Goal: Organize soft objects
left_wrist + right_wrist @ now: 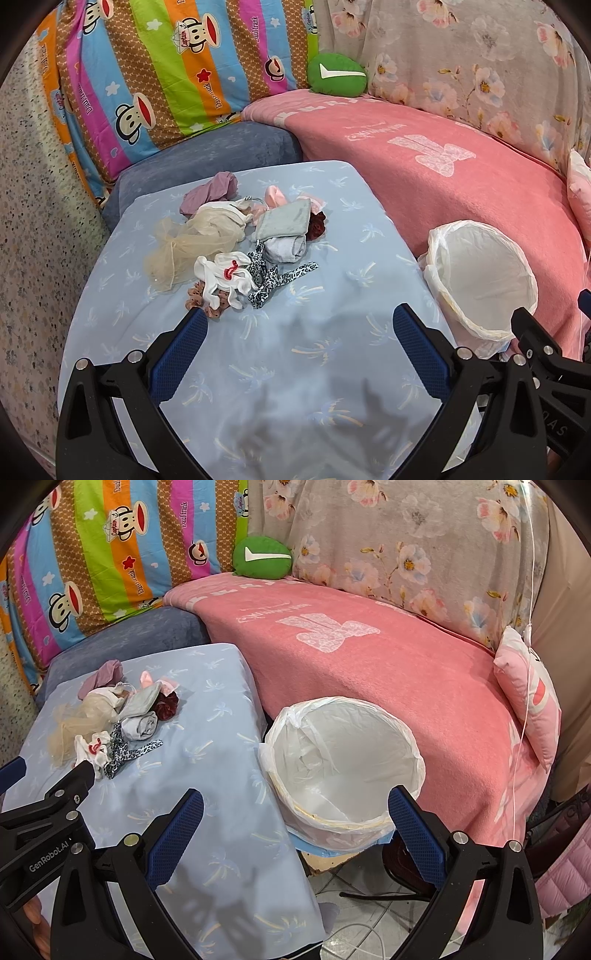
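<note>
A: Where are the soft things?

B: All in one heap (243,240) toward the far left of the table (332,369), on its pale blue palm-print cover. Nearest the tools lie a white sock with a red mark (225,275), a leopard-print ribbon (273,278) and a brown scrunchie (201,299), the sock lying over the scrunchie. Behind them are a beige mesh piece (184,245), a grey folded cloth (282,221), a dark red scrunchie (317,225) and a mauve bundle (210,192).

A: And the tools?

B: The left tool (299,350) hangs just short of the heap, jaws spread wide, nothing between them. The right tool (295,830) is likewise spread and empty, poised over the white lined bin (343,716), which stands at the table's right edge against the pink blanket (388,664).

A: The bin is empty?

B: As far as the liner shows, yes, so I judge the sorting barely begun.

A: What could go wrong?

B: The items overlap. A pinch on the sock may drag the ribbon or scrunchie along, and a trailing piece could drop on the floor between table and bin. The mesh is thin and may slip the pads. The liner's loose rim could also catch a tool.
</note>
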`<state>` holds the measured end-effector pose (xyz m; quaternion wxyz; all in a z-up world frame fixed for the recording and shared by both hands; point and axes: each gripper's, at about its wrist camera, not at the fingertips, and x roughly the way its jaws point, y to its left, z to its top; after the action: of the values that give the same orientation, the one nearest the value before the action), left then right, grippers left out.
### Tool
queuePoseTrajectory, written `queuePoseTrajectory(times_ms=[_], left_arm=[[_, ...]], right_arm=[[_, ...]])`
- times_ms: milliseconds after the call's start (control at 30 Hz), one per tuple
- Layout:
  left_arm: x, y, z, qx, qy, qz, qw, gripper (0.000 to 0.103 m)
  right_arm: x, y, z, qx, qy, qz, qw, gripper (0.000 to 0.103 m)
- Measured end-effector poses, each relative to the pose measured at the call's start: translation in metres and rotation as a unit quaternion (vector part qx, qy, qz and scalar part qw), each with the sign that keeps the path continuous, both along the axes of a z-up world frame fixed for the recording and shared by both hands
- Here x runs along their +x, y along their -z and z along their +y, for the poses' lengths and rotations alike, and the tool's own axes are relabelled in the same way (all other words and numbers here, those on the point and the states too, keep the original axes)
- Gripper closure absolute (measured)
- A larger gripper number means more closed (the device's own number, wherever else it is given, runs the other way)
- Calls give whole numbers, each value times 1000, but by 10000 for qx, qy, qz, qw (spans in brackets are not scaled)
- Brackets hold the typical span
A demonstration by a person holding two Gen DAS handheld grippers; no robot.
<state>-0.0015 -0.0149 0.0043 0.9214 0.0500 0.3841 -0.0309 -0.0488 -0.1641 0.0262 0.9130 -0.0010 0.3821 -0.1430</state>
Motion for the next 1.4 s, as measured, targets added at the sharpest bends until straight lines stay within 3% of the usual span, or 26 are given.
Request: queuePoseTrajectory(times_ms=[767,967,1233,1400], left_arm=[[2,4,-5,-70,47,76,9999,7],[7,11,-2,-122,118,128,9998,7],[25,29,28,-330,165,345,9987,7],[40,41,59,-316,-53,390,9987,7]], right_arm=[[-1,-1,-5,15,49,-28,10000,6],[-1,-3,-2,106,105,-225,9996,6],[11,4,14,142,92,-443,9989,6],[29,8,31,228,-7,-455,9987,6]])
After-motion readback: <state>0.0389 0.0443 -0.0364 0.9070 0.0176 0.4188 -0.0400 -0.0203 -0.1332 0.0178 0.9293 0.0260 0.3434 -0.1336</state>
